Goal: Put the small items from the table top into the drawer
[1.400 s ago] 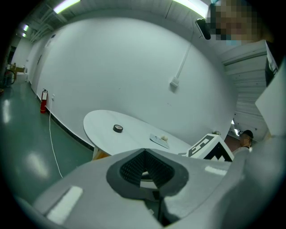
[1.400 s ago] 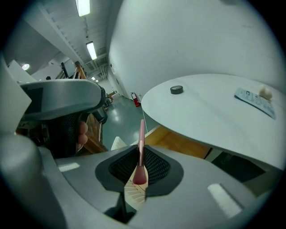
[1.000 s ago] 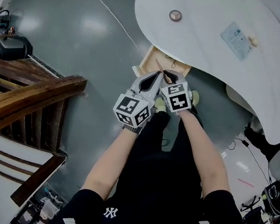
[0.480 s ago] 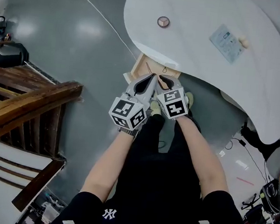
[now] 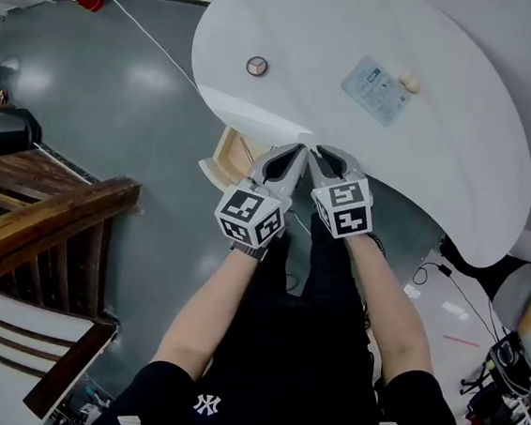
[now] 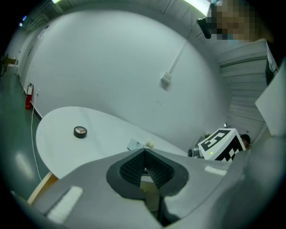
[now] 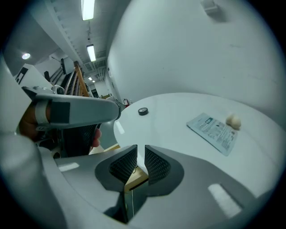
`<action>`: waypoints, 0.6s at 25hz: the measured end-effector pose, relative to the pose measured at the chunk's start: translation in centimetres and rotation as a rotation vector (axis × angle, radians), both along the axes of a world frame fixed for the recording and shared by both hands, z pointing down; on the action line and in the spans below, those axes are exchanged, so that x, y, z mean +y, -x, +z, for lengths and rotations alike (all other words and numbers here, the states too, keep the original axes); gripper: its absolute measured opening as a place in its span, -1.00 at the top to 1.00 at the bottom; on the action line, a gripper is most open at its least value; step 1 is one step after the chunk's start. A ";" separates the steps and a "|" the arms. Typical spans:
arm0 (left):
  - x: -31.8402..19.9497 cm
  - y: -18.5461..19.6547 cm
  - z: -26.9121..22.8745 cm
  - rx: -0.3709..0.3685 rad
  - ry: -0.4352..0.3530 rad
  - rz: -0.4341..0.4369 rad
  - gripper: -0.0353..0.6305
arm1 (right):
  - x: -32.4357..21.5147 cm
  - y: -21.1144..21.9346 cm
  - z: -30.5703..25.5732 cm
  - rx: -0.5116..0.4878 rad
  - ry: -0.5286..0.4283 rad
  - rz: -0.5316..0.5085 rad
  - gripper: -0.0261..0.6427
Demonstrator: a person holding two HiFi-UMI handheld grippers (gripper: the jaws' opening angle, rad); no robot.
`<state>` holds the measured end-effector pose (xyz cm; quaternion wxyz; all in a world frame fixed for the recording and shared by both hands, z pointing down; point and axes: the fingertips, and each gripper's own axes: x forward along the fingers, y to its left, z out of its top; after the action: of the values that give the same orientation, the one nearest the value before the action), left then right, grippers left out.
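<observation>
Left gripper (image 5: pixel 297 152) shut, empty. Right gripper (image 5: pixel 321 154) at a slim gap, just narrowed, nothing between. Both at table (image 5: pixel 458 171) edge above open drawer (image 5: pixel 220 158). Packet (image 5: pixel 377 86) ahead-right, long axis diagonal, nearer right gripper. Round disc (image 5: pixel 256 65) ahead-left, nearer left gripper.

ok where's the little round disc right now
Head view: the round disc sits alone on the left part of the white table, well left of the flat packet and beyond the wooden drawer showing under the table's near edge.
</observation>
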<state>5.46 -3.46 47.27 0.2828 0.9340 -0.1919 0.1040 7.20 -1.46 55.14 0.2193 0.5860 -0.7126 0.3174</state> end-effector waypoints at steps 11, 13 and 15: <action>1.6 -8.6 -0.6 -0.012 -0.008 0.057 0.89 | 1.1 -10.8 -0.5 0.074 0.003 0.069 0.58; 1.7 -9.7 -0.7 -0.016 -0.008 0.058 0.89 | 1.1 -12.9 -0.2 0.105 0.012 0.065 0.53; 1.9 -10.7 -0.6 -0.021 -0.005 0.057 0.89 | 1.1 -14.6 0.2 0.134 0.028 0.049 0.49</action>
<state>16.13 -1.61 46.72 0.2755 0.9387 -0.1682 0.1213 21.80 -0.40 55.38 0.2666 0.6202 -0.6772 0.2927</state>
